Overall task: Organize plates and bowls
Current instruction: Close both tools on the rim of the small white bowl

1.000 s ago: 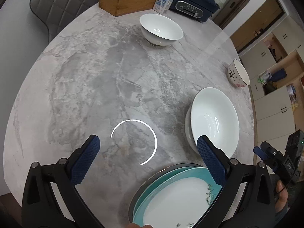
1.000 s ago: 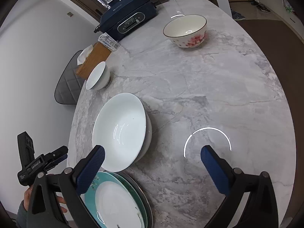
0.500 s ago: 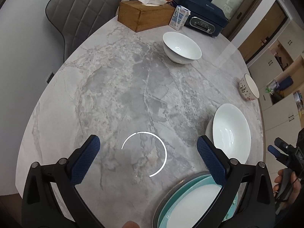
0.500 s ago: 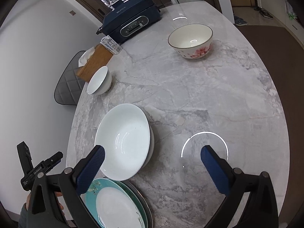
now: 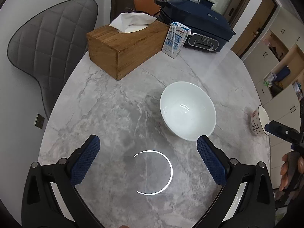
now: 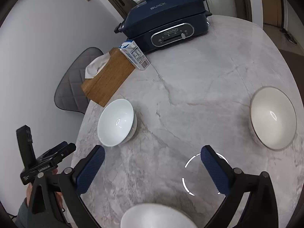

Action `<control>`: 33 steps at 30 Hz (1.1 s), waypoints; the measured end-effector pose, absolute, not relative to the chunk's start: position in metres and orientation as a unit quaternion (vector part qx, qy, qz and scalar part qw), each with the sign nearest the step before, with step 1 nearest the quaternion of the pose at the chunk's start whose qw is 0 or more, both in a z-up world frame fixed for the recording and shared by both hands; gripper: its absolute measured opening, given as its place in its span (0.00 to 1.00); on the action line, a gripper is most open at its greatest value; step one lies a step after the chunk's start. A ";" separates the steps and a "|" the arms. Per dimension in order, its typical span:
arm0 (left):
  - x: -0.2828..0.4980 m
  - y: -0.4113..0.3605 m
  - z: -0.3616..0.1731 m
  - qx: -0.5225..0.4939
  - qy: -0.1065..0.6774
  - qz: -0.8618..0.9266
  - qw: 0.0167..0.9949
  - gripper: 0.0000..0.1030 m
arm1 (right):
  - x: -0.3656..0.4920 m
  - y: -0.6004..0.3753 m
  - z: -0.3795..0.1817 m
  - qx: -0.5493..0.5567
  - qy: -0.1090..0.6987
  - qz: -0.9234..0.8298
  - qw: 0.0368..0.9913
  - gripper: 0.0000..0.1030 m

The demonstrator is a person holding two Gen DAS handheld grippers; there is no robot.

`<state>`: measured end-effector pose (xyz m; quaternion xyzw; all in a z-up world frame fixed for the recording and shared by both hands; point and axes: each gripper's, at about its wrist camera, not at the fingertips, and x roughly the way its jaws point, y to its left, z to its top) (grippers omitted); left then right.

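Nearest, a white dish [image 6: 155, 216] is cut off by the frame's bottom edge. Both the left gripper [image 5: 148, 158] and right gripper [image 6: 153, 164] hover, jaws apart, empty. Beyond, the white bowl [image 5: 188, 111] sits mid-bench [image 5: 114, 114]; the patterned bowl [image 5: 259, 120] is partly hidden at the far edge.

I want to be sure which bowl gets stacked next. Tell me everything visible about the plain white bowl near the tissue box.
The plain white bowl is round, deep and glossy, ceramic by its look, with no pattern and nothing inside; a ceiling light glints in its hollow. It stands upright on the grey marble table, apart from the wooden tissue box and the milk carton behind it. Nothing touches it: the left hand-held gripper is open, just short of it, its right finger near the rim.
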<state>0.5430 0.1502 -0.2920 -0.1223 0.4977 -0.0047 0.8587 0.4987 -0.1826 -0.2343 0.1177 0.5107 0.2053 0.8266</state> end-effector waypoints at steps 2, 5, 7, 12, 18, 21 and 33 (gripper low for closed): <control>0.563 0.151 -0.301 -0.129 0.504 -0.007 0.854 1.00 | 0.520 -0.158 -0.242 0.108 0.517 0.214 0.822 1.00; 0.579 0.151 -0.316 -0.128 0.513 0.002 0.849 1.00 | 0.541 -0.133 -0.253 0.102 0.531 0.219 0.812 1.00; 0.586 0.152 -0.326 -0.132 0.519 -0.001 0.845 1.00 | 0.552 -0.122 -0.261 0.096 0.540 0.218 0.807 0.99; 0.600 0.145 -0.343 -0.122 0.528 -0.014 0.840 0.99 | 0.569 -0.110 -0.283 0.094 0.569 0.214 0.789 0.89; 0.611 0.146 -0.349 -0.120 0.530 -0.018 0.839 0.99 | 0.578 -0.104 -0.300 0.088 0.589 0.217 0.773 0.80; 0.618 0.146 -0.353 -0.120 0.537 -0.018 0.835 0.96 | 0.581 -0.103 -0.306 0.091 0.595 0.218 0.769 0.78; 0.630 0.126 -0.356 -0.103 0.552 -0.029 0.827 0.12 | 0.586 -0.084 -0.317 0.074 0.622 0.245 0.740 0.17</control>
